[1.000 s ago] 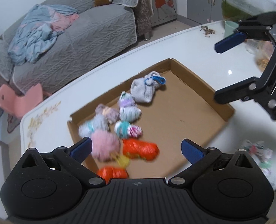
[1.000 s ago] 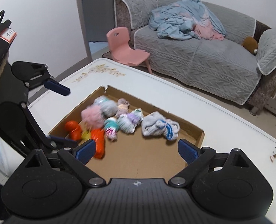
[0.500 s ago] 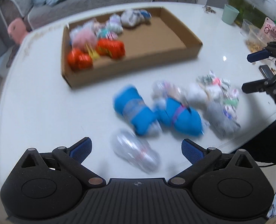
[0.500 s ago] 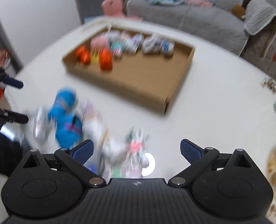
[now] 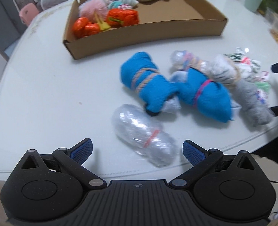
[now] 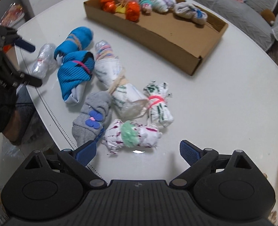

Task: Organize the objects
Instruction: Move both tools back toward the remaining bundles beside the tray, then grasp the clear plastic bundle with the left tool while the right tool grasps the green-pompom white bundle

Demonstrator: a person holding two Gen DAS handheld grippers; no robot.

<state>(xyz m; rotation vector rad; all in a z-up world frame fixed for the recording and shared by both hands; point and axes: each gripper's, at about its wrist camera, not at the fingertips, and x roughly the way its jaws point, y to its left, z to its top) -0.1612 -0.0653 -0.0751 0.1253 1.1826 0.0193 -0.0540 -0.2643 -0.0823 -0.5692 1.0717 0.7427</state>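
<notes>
Both your tools, left tool (image 5: 137, 150) and right tool (image 6: 138, 150), are spread above rolled, banded sock bundles (image 6: 75, 75) lying near the shallow brown cardboard box (image 6: 176, 37).

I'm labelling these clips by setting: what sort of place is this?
Most likely a home living room: a grey sofa strewn with clothes, a small pink chair, and a white table holding bundled socks and a cardboard box.

Table (image 6: 223, 98): smooth, glossy white. Far tray (image 6: 169, 35): matt brown cardboard. Blue bundles (image 5: 148, 81): ribbed knit cloth. Near-left bundle (image 5: 142, 133): clear, shiny plastic wrap (crinkled). Gripper pads (image 5: 192, 153): textured blue.
</notes>
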